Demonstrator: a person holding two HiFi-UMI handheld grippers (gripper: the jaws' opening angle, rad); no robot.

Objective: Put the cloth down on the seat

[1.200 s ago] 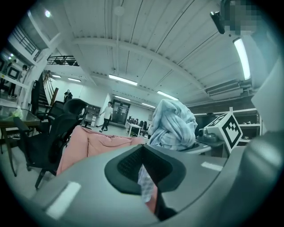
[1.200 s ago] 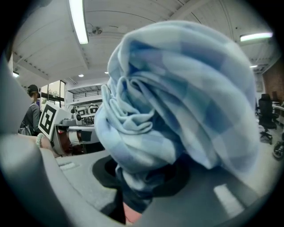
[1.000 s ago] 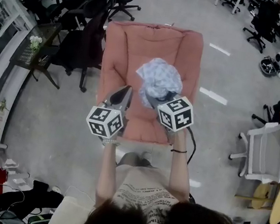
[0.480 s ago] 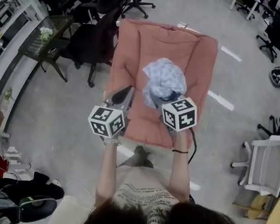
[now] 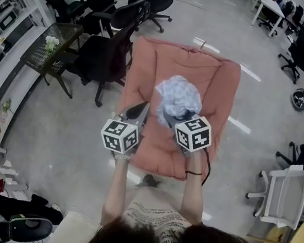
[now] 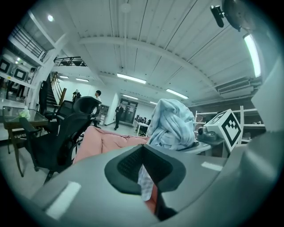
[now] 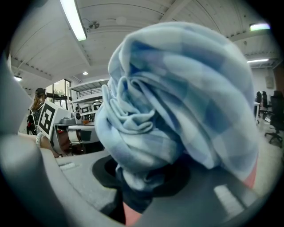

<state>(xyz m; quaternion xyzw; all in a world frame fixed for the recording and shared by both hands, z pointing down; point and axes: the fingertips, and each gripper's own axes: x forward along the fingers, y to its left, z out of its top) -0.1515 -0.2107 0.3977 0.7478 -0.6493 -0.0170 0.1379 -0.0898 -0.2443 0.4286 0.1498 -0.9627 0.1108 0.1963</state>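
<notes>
A bunched light-blue checked cloth (image 5: 178, 96) hangs over the middle of a pink cushioned seat (image 5: 148, 67) on the floor. My right gripper (image 5: 168, 115) is shut on the lower part of the bundle. In the right gripper view the cloth (image 7: 177, 102) fills most of the frame and hides the jaw tips. My left gripper (image 5: 141, 109) is just left of the cloth, over the seat's front half, with its jaws together and nothing seen in them. The left gripper view shows the cloth (image 6: 171, 124) up and to the right, beside the right gripper's marker cube (image 6: 227, 128).
Black office chairs (image 5: 102, 56) and a small dark table with white flowers (image 5: 50, 49) stand left of the seat. A white chair (image 5: 285, 188) is at the right. Bags and cables lie on the floor at lower left (image 5: 22, 223).
The head view has shifted, so the seat now lies lower and further right in the frame. Both grippers and the held cloth keep the same pose to each other.
</notes>
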